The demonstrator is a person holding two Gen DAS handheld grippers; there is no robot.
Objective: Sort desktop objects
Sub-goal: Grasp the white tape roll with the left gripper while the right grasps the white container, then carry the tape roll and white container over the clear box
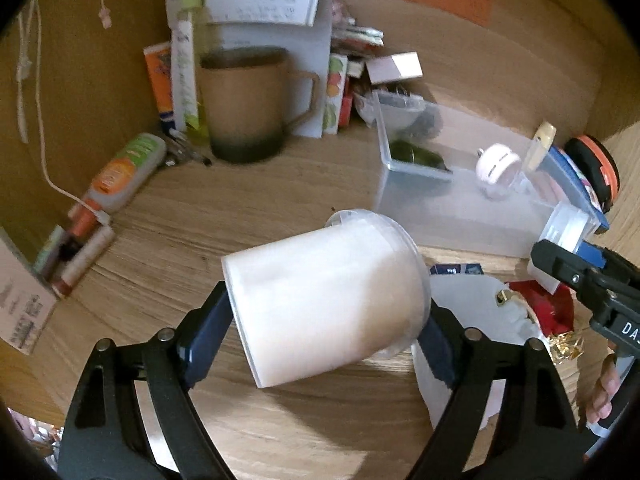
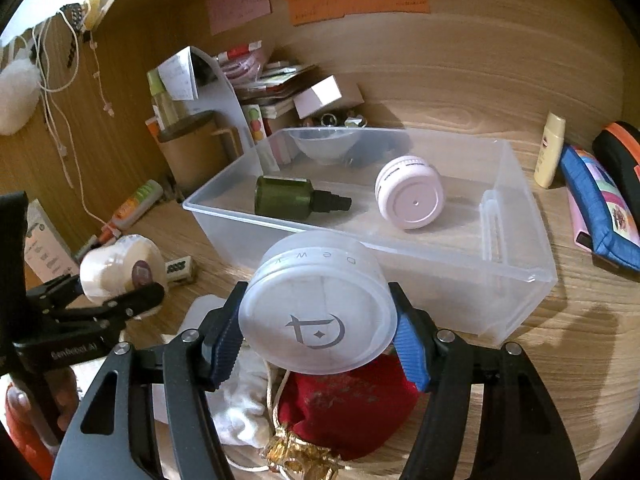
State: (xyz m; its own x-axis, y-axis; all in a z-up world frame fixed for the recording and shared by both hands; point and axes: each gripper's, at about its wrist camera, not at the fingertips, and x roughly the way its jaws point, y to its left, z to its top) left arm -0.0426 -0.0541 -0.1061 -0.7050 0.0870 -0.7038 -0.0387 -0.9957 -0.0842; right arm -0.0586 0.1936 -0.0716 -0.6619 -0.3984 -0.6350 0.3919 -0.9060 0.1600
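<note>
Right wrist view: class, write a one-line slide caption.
Right gripper holds a round white jar before a clear bin containing a green bottle and pink jar.

Left gripper (image 1: pixel 326 320): black plastic arms with long cut-out slots, silver round rivets at the joints, dark navy ribbed pads (image 1: pixel 202 344) on the fingers. Right gripper (image 2: pixel 318 326): same black slotted frame and silver rivets, pads (image 2: pixel 412 354) a brighter blue, finely ribbed. White lettering ran along the black body of each tool, only partly readable. Fingernails on the hand (image 1: pixel 602 392) looked pale and unpainted.
</note>
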